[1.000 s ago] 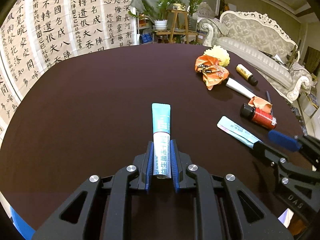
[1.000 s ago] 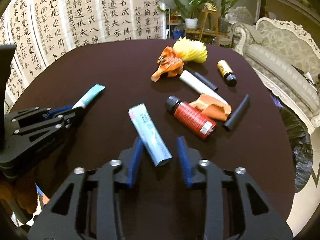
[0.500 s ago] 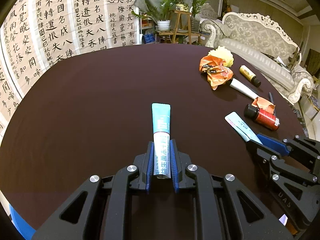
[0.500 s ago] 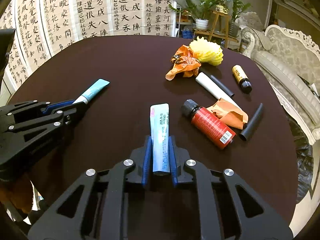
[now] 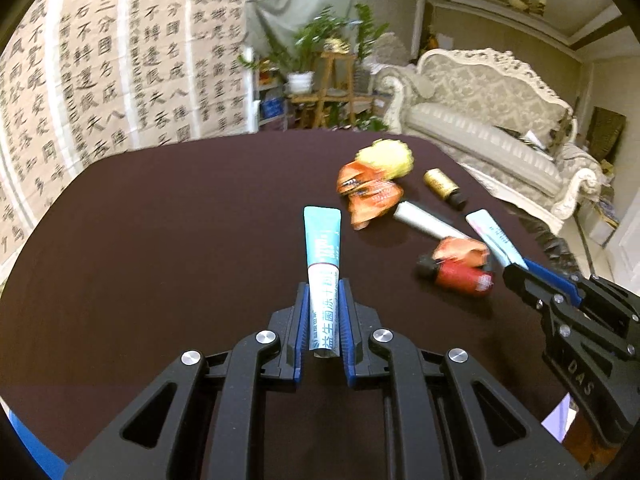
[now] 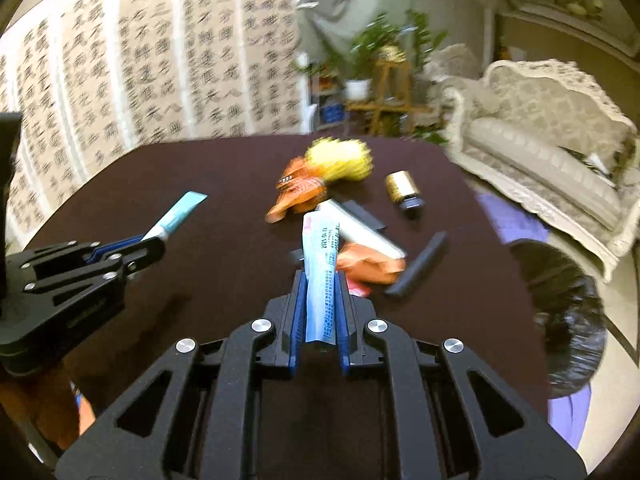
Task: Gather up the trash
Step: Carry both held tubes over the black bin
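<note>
The left gripper point(image 5: 324, 312) is clenched on a teal-and-white tube point(image 5: 323, 276), its blue pads pressing the tube's lower half while the flat teal end projects forward over the dark table point(image 5: 160, 240). The right gripper point(image 6: 321, 304) is likewise clamped on a pale blue sachet point(image 6: 320, 276), which stands up between the pads with its pink-edged top tilted slightly left. Both items appear clear of the tabletop. Remaining trash is clustered on the far right portion of the table: a yellow crumpled ball point(image 6: 340, 158) touching an orange wrapper point(image 6: 298, 194), a gold bottle with a black cap point(image 6: 404, 190) just to their right, a white tube point(image 6: 368, 232) lying diagonally, a second orange wrapper point(image 6: 368, 266) against it, a red bottle point(image 5: 460, 276) partly under that wrapper, and a black stick point(image 6: 420, 264) nearest the right edge. The left half and near centre of the table are bare, giving open room for travel. The far edge is rounded, with calligraphy panels point(image 5: 100, 80) behind it at left and a plant stand point(image 5: 332, 92) at centre. Beyond the right edge stand a pale sofa point(image 5: 480, 128) and, low beside the table, a black bin bag point(image 6: 568, 312), near the edge; the right-wrist view is blurred.
</note>
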